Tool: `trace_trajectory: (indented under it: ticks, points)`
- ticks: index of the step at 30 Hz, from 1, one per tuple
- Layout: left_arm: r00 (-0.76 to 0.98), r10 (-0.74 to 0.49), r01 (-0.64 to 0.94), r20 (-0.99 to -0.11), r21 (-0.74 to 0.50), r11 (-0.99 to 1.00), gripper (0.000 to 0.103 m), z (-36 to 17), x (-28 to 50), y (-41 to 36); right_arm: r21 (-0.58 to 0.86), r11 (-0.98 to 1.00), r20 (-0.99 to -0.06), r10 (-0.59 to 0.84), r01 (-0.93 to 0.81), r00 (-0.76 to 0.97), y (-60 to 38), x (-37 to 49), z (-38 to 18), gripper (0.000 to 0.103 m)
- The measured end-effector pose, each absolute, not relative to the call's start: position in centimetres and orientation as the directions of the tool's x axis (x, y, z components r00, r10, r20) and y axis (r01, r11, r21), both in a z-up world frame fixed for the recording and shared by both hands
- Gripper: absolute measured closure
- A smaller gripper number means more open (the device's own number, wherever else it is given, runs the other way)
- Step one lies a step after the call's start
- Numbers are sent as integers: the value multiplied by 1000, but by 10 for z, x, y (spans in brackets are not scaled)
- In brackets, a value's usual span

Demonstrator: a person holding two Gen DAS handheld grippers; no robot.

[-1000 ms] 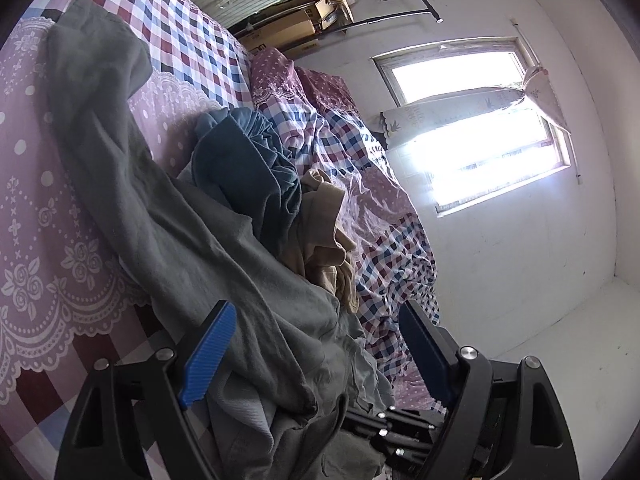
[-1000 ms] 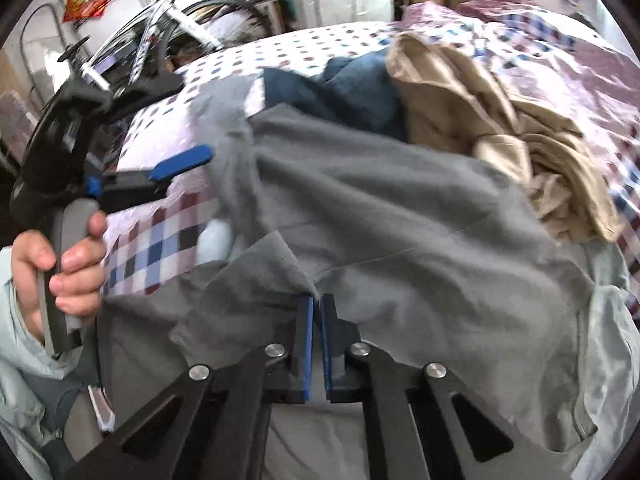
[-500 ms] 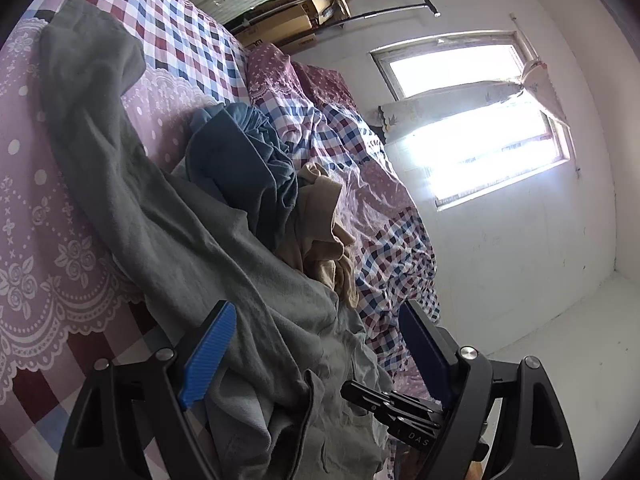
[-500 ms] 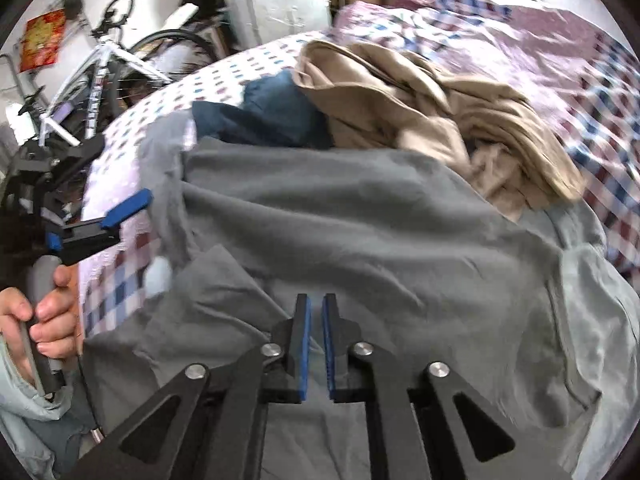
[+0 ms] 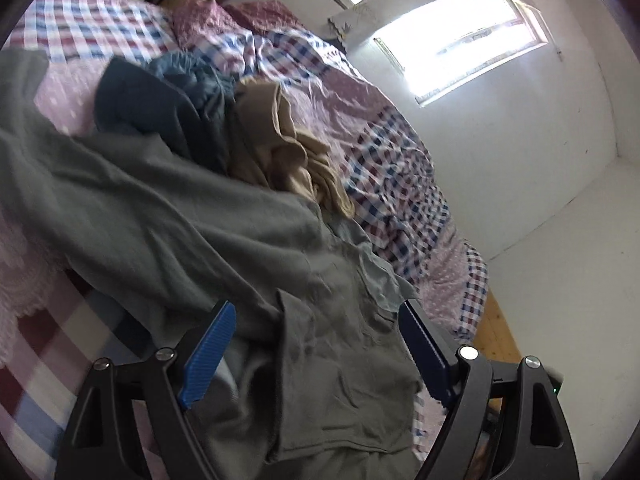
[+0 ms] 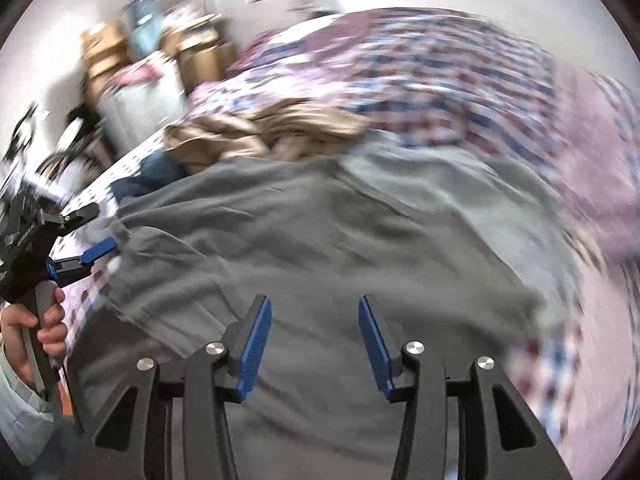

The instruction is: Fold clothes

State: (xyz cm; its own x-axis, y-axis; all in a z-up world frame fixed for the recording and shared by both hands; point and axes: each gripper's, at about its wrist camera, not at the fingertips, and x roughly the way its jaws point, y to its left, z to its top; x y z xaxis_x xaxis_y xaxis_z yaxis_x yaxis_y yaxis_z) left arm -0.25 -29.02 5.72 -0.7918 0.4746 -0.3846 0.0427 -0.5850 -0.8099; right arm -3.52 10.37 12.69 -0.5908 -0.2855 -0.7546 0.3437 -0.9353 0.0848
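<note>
A dark grey garment point(image 5: 168, 216) lies spread and creased over the bed; it also fills the right wrist view point(image 6: 304, 248). A lighter grey-green garment point(image 6: 448, 200) lies under its far edge. My left gripper point(image 5: 316, 344) is open, its blue pads on either side of a rumpled fold of the grey garment. It also shows at the left of the right wrist view point(image 6: 90, 236), held by a hand. My right gripper point(image 6: 314, 332) is open and empty just above the grey garment. The right wrist view is motion-blurred.
A blue garment point(image 5: 168, 108) and a tan garment point(image 5: 288, 152) are piled behind the grey one. The bed point(image 5: 384, 152) has a checked and pink cover. A window point(image 5: 452, 28), white wall and wooden floor point(image 5: 496, 332) are to the right. Cardboard boxes point(image 6: 104, 56) stand beyond the bed.
My right gripper has opened, letting go of the grey garment's edge, and swung to the right. My left gripper stays open and has shifted over the garment.
</note>
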Motion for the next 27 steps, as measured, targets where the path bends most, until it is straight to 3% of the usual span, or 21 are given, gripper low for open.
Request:
trace_trajectory:
  ticks: [7,12,15,20,27]
  points:
    - [-765,526,-20,-372,-803,-596,17,60,-2,-260,164,-985,-779,-159,47,-606,205,31,79,53]
    - [-733,578,-72,-358,-804,-590,17,60,-3,-230,207,-977,-806,-143,-48,-574,240,38,42,53]
    - [-732,583,-85,-353,-801,-593,17,61,-5,-217,260,-965,-808,-196,-38,-556,249,35,27,53]
    - [-731,589,-106,-345,-795,-597,17,62,-7,-197,227,-974,-829,-191,-4,-525,249,20,14,53]
    - [-847,423,-61,-323,-731,-679,17,77,11,-208,160,-987,-837,-151,28,-526,239,7,2,52]
